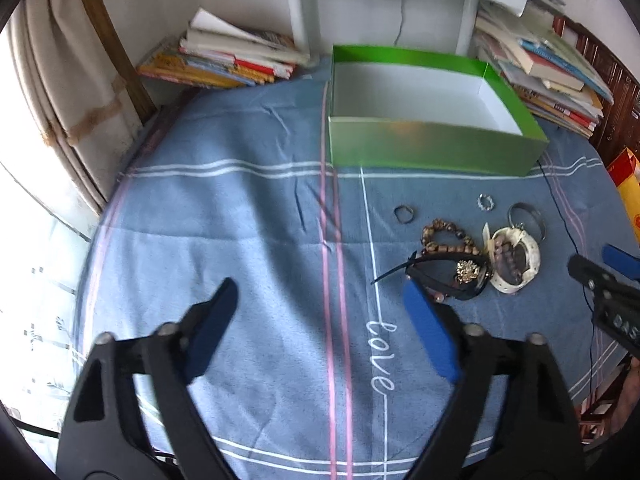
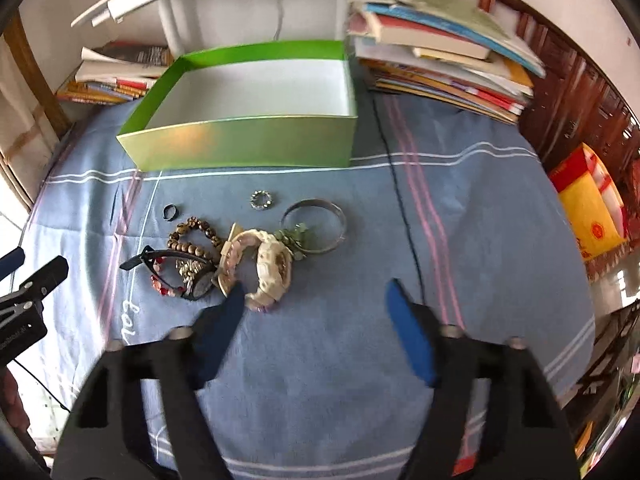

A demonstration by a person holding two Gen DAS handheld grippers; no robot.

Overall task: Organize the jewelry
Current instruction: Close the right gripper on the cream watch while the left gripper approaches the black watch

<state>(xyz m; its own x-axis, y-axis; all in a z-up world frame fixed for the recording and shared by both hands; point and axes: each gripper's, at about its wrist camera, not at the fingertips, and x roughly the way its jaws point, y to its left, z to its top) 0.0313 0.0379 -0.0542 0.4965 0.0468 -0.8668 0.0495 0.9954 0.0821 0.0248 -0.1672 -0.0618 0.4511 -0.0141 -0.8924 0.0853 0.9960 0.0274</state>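
flanking the green box (image 2: pixel 248 142) on the blue striped cloth (image 2: pixel 340 360) are two book stacks (image 2: pixel 436 64), one at each side. a black cord (image 2: pixel 404 216) crosses the cloth right of the jewelry pile (image 2: pixel 240 248): two small rings, a silver bangle, beaded bracelets, watches, tangled in front of the box. left gripper (image 1: pixel 320 300) and right gripper (image 2: pixel 314 292) both hang spread wide, holding nothing.

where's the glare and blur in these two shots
Left wrist view: blown-out daylight along the left edge by the curtain, green box softly smeared. Right wrist view: warm sheen on the green box front wall, jewelry pile slightly blurred; both bend straight lines, fisheye.
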